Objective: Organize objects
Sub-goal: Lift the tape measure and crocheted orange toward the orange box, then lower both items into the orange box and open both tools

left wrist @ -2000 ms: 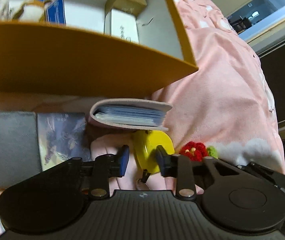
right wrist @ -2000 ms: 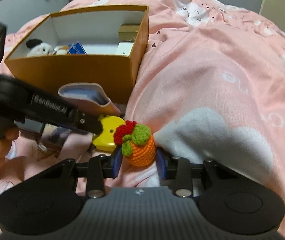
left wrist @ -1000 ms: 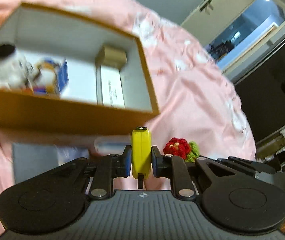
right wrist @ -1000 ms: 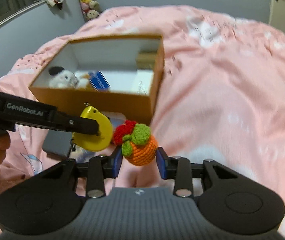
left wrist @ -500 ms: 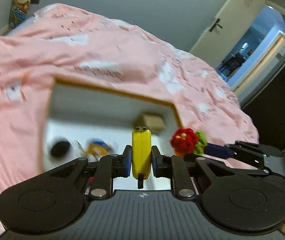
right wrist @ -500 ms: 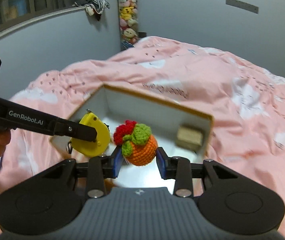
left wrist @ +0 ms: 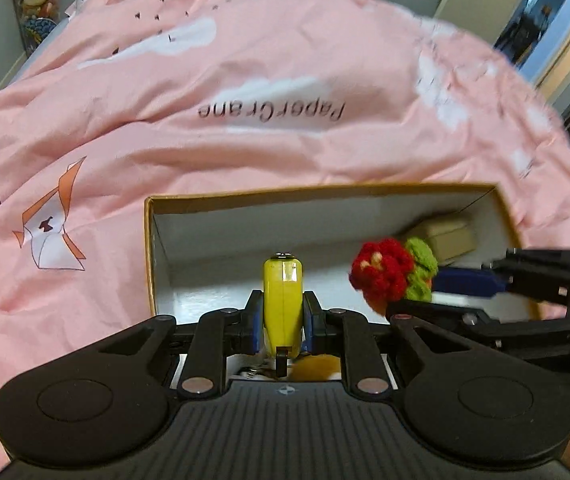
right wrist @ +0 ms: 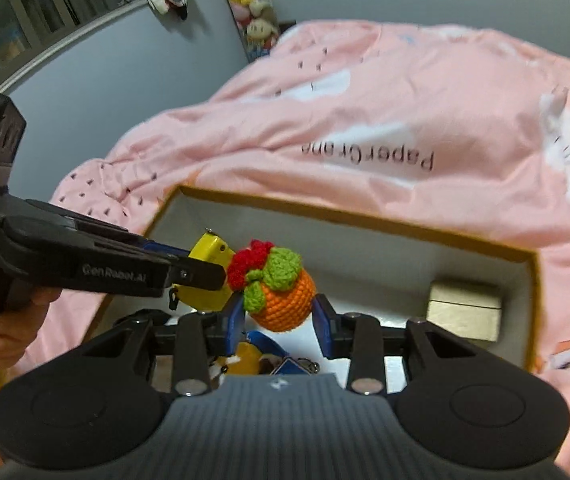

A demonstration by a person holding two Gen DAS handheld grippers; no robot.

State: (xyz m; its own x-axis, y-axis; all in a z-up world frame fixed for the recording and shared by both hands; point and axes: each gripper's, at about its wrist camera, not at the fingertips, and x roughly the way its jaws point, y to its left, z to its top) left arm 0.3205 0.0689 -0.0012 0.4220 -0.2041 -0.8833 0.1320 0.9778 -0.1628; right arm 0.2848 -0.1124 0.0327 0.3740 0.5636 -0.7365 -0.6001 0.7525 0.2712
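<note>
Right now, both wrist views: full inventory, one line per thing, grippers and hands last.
cardboard box: 1, orange-brown outside, white inside, open, on the bedspread
bedspread: 1, pink with white clouds, covers the bed
small tan box: 1, tan, inside the cardboard box at its right end
yellow flat object: 1, yellow, held above the box
crochet orange: 1, orange with red and green top, held above the box
plush toys: several, mixed colours, stacked by the far wall
left gripper: black, blue pads, shut on the yellow flat object
right gripper: black, blue pads, shut on the crochet orange
left hand: holds the left gripper's handle
</note>
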